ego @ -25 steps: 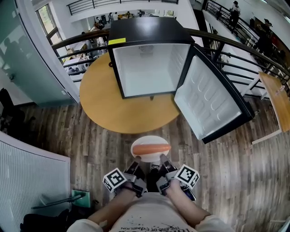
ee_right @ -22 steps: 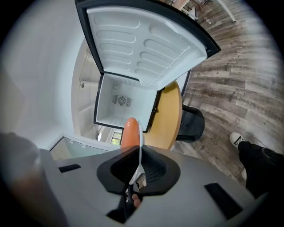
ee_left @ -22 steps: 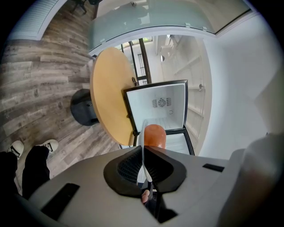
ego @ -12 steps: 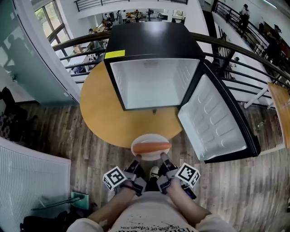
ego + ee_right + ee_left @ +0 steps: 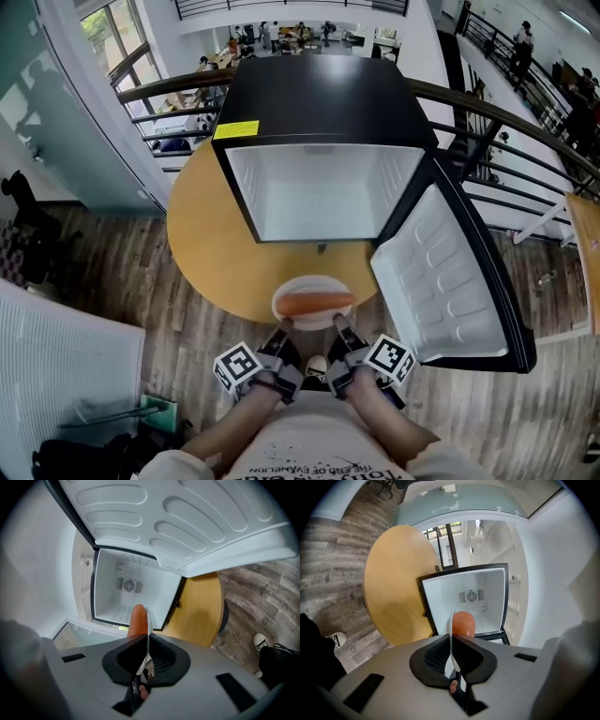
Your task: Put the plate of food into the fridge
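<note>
A white plate (image 5: 309, 290) with an orange sausage (image 5: 313, 303) on it hangs over the near edge of the round wooden table (image 5: 216, 244). My left gripper (image 5: 284, 327) is shut on the plate's near left rim, and my right gripper (image 5: 337, 323) is shut on its near right rim. In the left gripper view the plate's edge (image 5: 450, 639) runs between the black pads, with the sausage (image 5: 463, 623) beyond. The right gripper view shows the same: the plate's rim (image 5: 147, 634) pinched, the sausage (image 5: 136, 619) past it. The small black fridge (image 5: 319, 103) stands on the table, door (image 5: 450, 281) swung open to the right, its white inside (image 5: 319, 192) bare.
A black railing (image 5: 487, 122) curves behind the table and fridge. Wood-plank floor (image 5: 122, 272) surrounds the table. A white slatted panel (image 5: 56, 375) stands at the lower left. A person's shoe (image 5: 317, 366) shows between the grippers.
The plate and both grippers have come closer to the table and fridge. The plate now hangs over the table's near edge instead of over the floor.
</note>
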Action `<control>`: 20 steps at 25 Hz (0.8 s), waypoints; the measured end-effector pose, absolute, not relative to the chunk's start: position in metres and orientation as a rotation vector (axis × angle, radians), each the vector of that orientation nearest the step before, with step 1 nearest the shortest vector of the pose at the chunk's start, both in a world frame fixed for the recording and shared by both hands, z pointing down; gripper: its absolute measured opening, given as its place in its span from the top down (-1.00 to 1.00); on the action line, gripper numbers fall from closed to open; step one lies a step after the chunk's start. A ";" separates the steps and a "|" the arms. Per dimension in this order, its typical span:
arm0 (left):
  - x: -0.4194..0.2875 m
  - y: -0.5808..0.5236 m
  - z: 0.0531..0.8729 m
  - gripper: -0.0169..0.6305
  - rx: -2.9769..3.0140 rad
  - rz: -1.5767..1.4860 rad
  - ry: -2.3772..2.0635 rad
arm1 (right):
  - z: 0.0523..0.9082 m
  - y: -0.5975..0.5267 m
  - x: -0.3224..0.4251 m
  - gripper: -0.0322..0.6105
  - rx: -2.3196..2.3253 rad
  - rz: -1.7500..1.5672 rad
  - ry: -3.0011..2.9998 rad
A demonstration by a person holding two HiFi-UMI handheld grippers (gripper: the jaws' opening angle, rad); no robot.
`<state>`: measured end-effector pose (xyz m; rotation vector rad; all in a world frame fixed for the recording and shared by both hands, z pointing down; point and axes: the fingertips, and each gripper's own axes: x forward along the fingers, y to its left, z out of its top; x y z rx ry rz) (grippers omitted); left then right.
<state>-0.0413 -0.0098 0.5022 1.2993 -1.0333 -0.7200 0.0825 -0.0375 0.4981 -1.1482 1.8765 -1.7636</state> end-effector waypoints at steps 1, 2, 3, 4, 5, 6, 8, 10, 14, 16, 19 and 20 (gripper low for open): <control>-0.042 -0.013 0.502 0.85 1.294 -0.718 -1.038 | 0.498 -0.041 0.082 0.79 -1.145 -1.766 1.878; -0.042 -0.015 0.502 0.85 1.293 -0.717 -1.042 | 0.498 -0.044 0.082 0.79 -1.141 -1.768 1.879; -0.042 -0.017 0.503 0.85 1.293 -0.716 -1.045 | 0.499 -0.046 0.082 0.79 -1.137 -1.771 1.879; -0.041 -0.019 0.504 0.85 1.295 -0.715 -1.046 | 0.500 -0.048 0.082 0.79 -1.134 -1.772 1.879; -0.041 -0.021 0.505 0.85 1.299 -0.717 -1.045 | 0.501 -0.049 0.082 0.79 -1.131 -1.772 1.879; -0.040 -0.023 0.505 0.85 1.305 -0.721 -1.042 | 0.502 -0.051 0.083 0.79 -1.130 -1.770 1.879; -0.041 -0.028 0.505 0.85 1.310 -0.720 -1.036 | 0.503 -0.055 0.082 0.79 -1.133 -1.766 1.876; -0.045 -0.032 0.506 0.85 1.310 -0.709 -1.031 | 0.504 -0.058 0.079 0.79 -1.142 -1.762 1.868; -0.049 -0.042 0.509 0.85 1.305 -0.667 -1.023 | 0.507 -0.065 0.076 0.79 -1.168 -1.758 1.831; -0.050 -0.049 0.509 0.85 1.313 -0.658 -1.015 | 0.507 -0.070 0.074 0.79 -1.176 -1.752 1.820; -0.054 -0.059 0.510 0.85 1.315 -0.647 -1.007 | 0.509 -0.078 0.071 0.79 -1.189 -1.746 1.807; -0.055 -0.062 0.511 0.85 1.316 -0.644 -1.006 | 0.509 -0.081 0.070 0.79 -1.192 -1.745 1.804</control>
